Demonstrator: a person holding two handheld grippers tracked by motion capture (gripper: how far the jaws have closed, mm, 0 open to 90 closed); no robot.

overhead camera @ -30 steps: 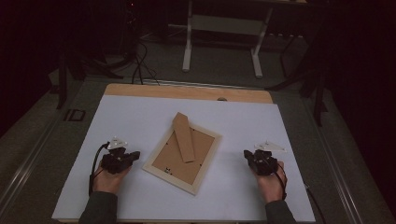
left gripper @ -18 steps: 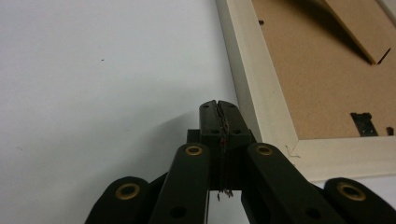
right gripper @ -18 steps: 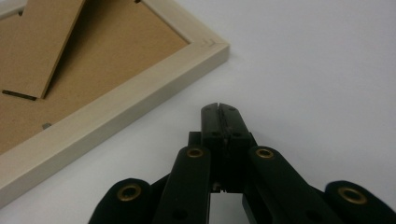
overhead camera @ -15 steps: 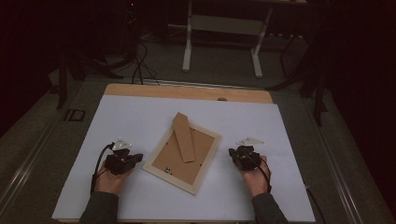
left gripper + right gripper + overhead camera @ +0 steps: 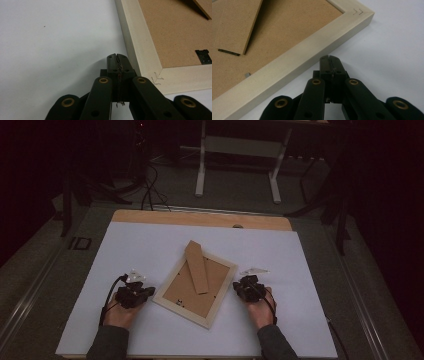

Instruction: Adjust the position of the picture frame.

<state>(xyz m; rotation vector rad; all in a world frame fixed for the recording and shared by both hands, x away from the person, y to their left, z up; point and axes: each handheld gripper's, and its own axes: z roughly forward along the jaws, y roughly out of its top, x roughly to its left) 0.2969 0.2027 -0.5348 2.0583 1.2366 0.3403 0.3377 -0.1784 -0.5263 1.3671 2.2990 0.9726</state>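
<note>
Picture frame: face down on the white table, between both grippers, stand flap up.
Left gripper: jaws closed, empty, just beside the frame's corner.
Right gripper: jaws closed, empty, just beside the frame's edge.

L claw closed, empty; R claw closed, empty; both forearms low, angled inward.

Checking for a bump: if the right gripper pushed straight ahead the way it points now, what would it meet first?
Most likely the pale wooden rim of the picture frame, lying face down just beyond the shut tips of the right gripper; the gap looks small, though depth is hard to judge.
</note>
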